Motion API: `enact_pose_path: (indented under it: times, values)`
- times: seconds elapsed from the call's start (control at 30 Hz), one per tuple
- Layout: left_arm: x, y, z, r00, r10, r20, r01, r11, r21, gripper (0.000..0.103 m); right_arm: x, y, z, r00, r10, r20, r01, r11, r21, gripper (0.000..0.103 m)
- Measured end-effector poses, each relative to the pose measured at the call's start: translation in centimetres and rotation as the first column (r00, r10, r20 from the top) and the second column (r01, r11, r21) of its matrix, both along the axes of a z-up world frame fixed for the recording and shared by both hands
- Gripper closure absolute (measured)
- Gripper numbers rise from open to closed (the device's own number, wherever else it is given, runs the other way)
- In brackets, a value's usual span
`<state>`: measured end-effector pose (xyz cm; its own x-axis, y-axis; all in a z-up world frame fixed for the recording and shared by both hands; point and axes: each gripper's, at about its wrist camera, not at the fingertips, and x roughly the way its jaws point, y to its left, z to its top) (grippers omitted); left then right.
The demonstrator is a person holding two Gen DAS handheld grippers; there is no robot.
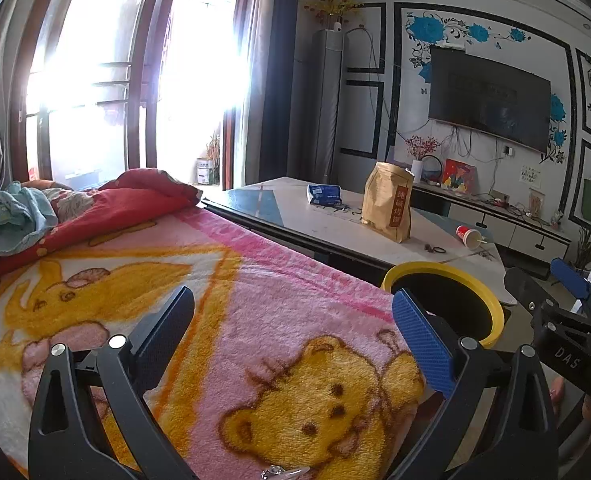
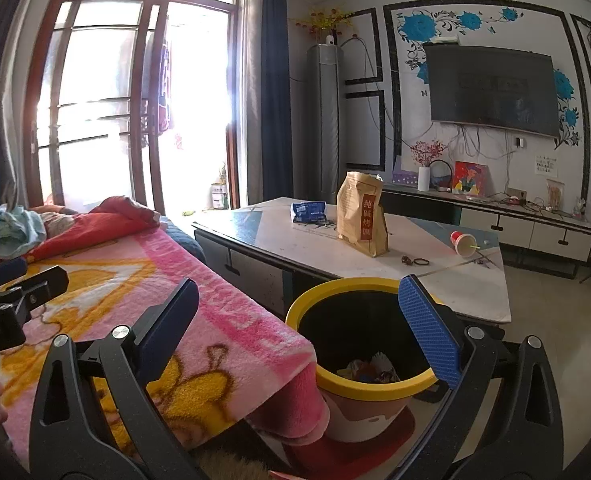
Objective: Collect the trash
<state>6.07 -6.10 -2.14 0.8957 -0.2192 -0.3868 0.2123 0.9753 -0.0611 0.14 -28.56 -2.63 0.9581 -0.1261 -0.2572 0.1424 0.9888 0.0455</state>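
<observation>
— Yellow-rimmed trash bin (image 2: 365, 344) just beyond the right gripper (image 2: 303, 320), jaws spread wide, nothing between the blue pads (image 2: 429, 332). Same bin (image 1: 447, 300) seen past the right-hand finger of the left gripper (image 1: 295, 332), likewise wide and empty, hovering over the pink cartoon blanket (image 1: 255, 320).

— And the trash itself?

— Far side, on the coffee table (image 2: 323, 248): brown paper bag (image 2: 361, 216) standing upright mid-table, blue packet (image 2: 309, 212) lying behind it to the left, red paper cup (image 2: 464, 243) tipped on its side toward the right, mouth facing near. All well apart from both grippers.

— Anything in the bin?

— Crumpled wrappers (image 2: 369, 368) at the bottom, against a black lining; bulk of the bin unfilled. Cup's contents hard to make out beyond a thin yellow stick at its mouth.

— Room to move?

— Bin wedged between blanket edge on the left and table's near edge behind. Blanket corner draped down beside the bin wall, touching or nearly so. Open floor (image 2: 555, 320) to the right of table and bin. Small dark bits (image 2: 415, 260) loose on the tabletop near the bag.
</observation>
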Motion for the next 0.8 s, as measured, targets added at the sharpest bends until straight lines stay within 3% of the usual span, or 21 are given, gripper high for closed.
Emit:
enact_pose_path:
  times: [0.8]
  values:
    - [-0.01,0.0,-0.14,1.0,0.001,0.002,-0.001,1.0,0.0,0.006,0.01,0.02,0.0,1.0,-0.001,-0.001,0.001,1.0,0.001,0.011]
